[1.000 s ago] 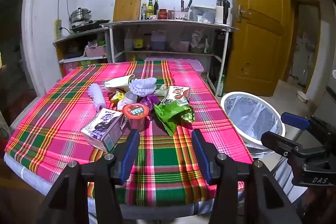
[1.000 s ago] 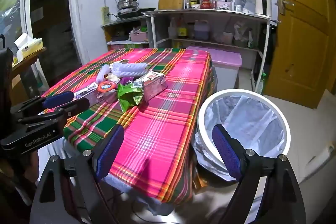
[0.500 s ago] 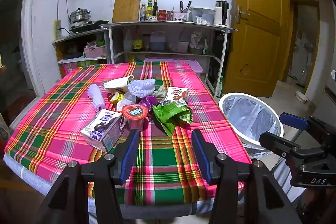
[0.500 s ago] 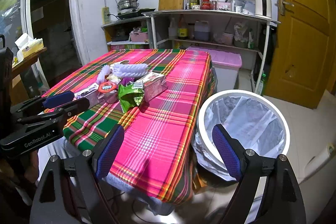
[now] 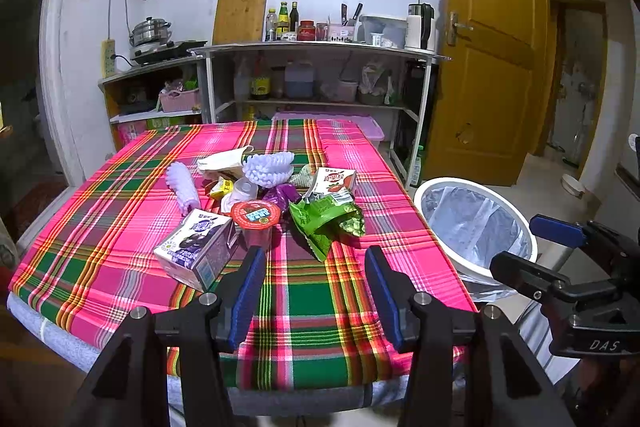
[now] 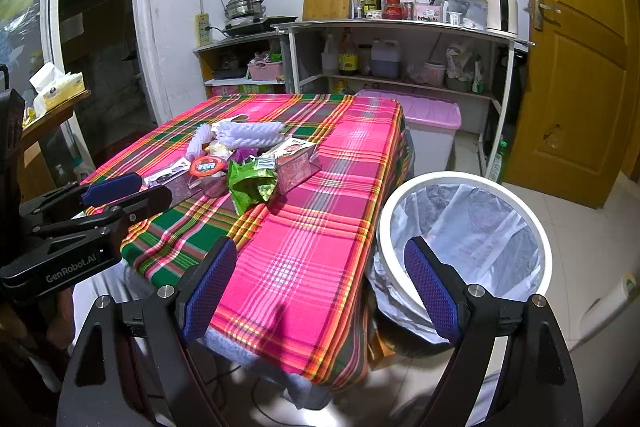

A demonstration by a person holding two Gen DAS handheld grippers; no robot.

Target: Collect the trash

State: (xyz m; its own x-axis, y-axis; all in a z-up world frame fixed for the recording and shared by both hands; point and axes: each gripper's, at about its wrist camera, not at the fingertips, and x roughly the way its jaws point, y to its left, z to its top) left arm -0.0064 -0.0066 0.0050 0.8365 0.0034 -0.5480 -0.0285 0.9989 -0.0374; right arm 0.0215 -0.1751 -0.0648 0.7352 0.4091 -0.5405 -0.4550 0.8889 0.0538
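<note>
A heap of trash lies mid-table on the plaid cloth: a purple drink carton [image 5: 198, 251], a red-lidded cup [image 5: 256, 219], a green snack bag [image 5: 326, 223], a red-and-white carton [image 5: 334, 183], and lilac foam pieces [image 5: 268, 167]. The green bag [image 6: 252, 185] also shows in the right wrist view. My left gripper [image 5: 314, 293] is open and empty, above the table's near edge, short of the heap. My right gripper [image 6: 316, 287] is open and empty, over the table corner beside the white bin [image 6: 464, 183] lined with a clear bag. The bin [image 5: 472, 187] stands right of the table.
Behind the table stand metal shelves [image 5: 320, 47] with bottles, a kettle and a cutting board. A pink-lidded storage box [image 6: 420, 111] sits on the floor beyond the table. A yellow wooden door [image 5: 488, 47] is at the right. A side table with a tissue box [image 6: 56, 87] is at the left.
Both grippers have drifted back slightly from the table; the heap looks a little farther away. Both stay open and empty.
</note>
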